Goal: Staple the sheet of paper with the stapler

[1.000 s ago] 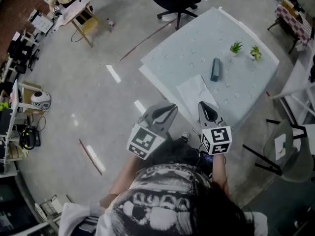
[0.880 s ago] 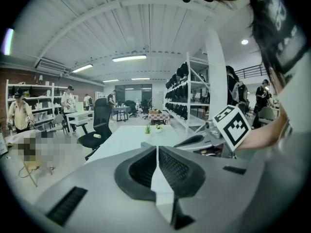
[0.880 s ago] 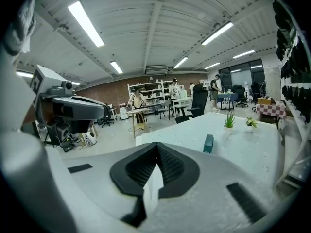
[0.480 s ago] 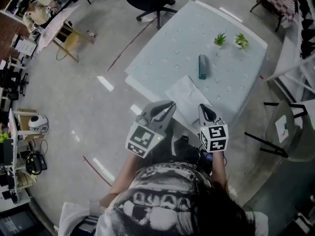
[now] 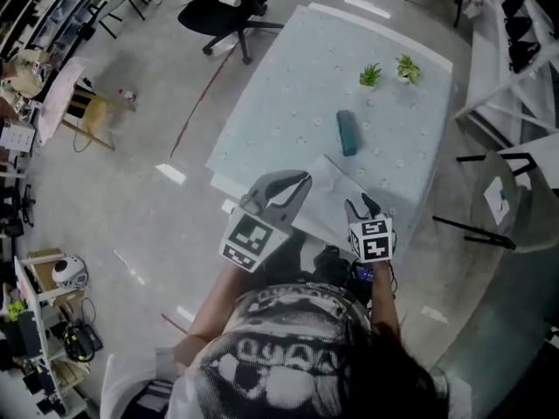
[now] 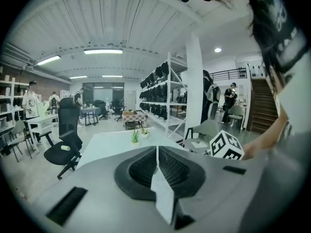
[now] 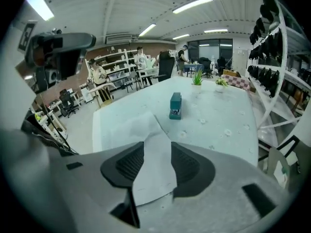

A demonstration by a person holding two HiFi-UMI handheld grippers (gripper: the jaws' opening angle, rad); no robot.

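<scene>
Past far edge of paper (image 5: 336,190) we see stapler (image 5: 347,133), long axis pointing away; right tongs (image 5: 364,204) nearer, jaws just opened, empty above paper; left tongs (image 5: 297,182) closed, empty.

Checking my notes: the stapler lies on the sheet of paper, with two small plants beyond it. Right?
No: the stapler lies on the table, apart from the sheet of paper, as the right gripper view shows. The plants are beyond it.

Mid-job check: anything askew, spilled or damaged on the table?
Nothing spilled or damaged. Only the sheet looks off: it lies skewed to the table's edges, right at the near edge; whether it overhangs I can't tell. The stapler lies apart from it, farther in.
</scene>
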